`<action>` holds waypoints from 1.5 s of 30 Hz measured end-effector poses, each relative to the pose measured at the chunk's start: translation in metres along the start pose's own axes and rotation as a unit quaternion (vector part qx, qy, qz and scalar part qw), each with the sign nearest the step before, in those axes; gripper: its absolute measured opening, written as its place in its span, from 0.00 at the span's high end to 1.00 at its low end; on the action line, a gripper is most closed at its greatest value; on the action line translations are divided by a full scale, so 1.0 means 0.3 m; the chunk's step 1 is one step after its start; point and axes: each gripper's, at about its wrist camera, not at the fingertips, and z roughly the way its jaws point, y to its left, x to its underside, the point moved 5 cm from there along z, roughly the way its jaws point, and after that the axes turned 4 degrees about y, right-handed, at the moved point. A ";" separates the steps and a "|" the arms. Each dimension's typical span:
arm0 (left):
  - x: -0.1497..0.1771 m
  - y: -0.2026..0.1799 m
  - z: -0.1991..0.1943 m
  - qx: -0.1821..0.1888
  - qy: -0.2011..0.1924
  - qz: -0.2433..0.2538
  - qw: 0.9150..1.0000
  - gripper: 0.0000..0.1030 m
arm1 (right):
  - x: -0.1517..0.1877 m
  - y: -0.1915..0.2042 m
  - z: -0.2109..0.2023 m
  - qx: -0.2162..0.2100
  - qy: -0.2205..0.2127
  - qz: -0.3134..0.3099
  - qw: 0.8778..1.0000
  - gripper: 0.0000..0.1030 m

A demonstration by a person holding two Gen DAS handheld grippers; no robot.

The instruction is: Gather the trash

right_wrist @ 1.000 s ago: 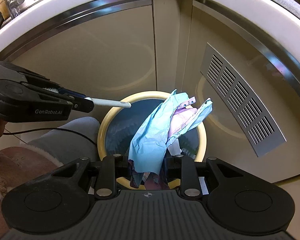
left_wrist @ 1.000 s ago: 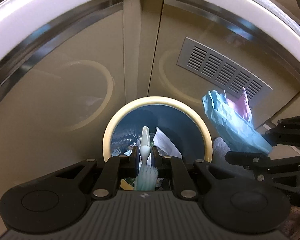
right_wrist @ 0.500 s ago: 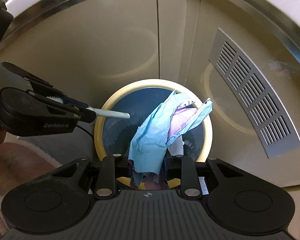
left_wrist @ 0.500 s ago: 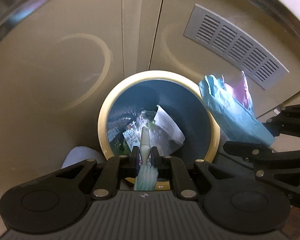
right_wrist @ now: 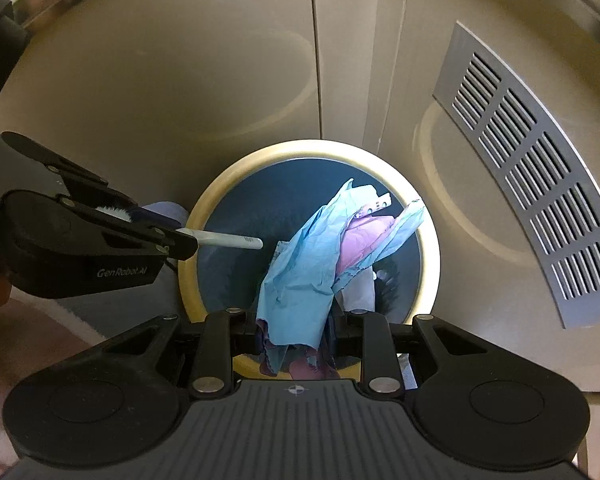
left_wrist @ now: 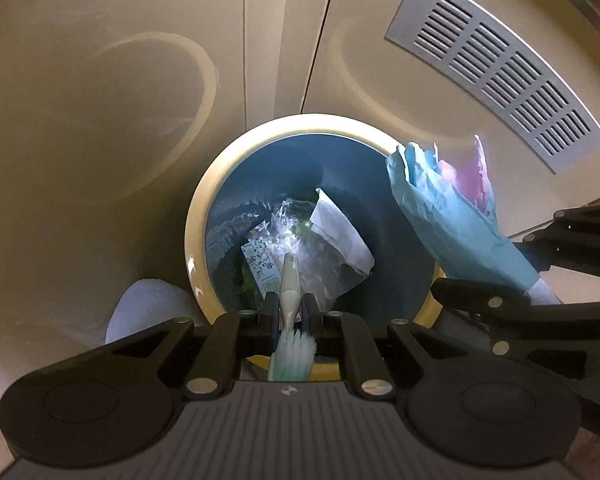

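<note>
Bin [left_wrist: 198, 216], round, cream-rimmed with a dark blue inside, is standing on the floor against beige cabinet doors [left_wrist: 140, 80] and serving as the landmark for this entry. Crumpled clear wrappers [left_wrist: 292, 232] and a white paper scrap [left_wrist: 340, 232] are lying at the bottom of the bin.

Left tool [left_wrist: 290, 312] is hanging over the near rim of the bin, pointing steeply down into it, and clamping a toothbrush [left_wrist: 290, 276] by its neck; the bristles are sticking back toward the camera while the pale handle is reaching over the bin's opening.

Right tool [right_wrist: 296, 328] is hovering over the bin's near edge, clenched on a wad of light blue and pink paper [right_wrist: 300, 276], which is fanning out above the opening.

Grey vent grille [right_wrist: 532, 184] is sitting in the cabinet door to the right of the bin.
</note>
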 end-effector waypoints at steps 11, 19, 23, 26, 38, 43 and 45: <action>-0.050 0.017 0.107 -0.006 0.041 -0.010 0.999 0.88 | -0.045 -0.044 0.133 -0.006 0.027 0.028 0.999 0.72; -0.075 0.024 0.200 -0.028 0.069 -0.004 0.997 0.88 | -0.042 -0.044 0.184 0.000 0.046 0.041 0.998 0.71; -0.086 0.025 0.245 -0.033 0.082 0.001 0.996 0.88 | -0.048 -0.040 0.231 0.008 0.059 0.042 0.997 0.71; -0.100 0.026 0.278 -0.041 0.086 0.008 0.995 0.88 | -0.054 -0.043 0.262 0.018 0.068 0.038 0.997 0.71; -0.111 0.073 0.253 -0.059 0.051 0.027 0.997 0.00 | -0.012 -0.055 0.285 0.058 0.061 0.044 0.996 0.13; -0.061 0.063 0.196 -0.063 0.047 0.026 0.997 0.00 | 0.031 -0.022 0.222 0.074 0.033 0.034 0.996 0.10; -0.042 0.055 0.171 -0.070 0.046 0.030 0.996 0.00 | 0.041 -0.002 0.193 0.072 0.023 0.039 0.996 0.09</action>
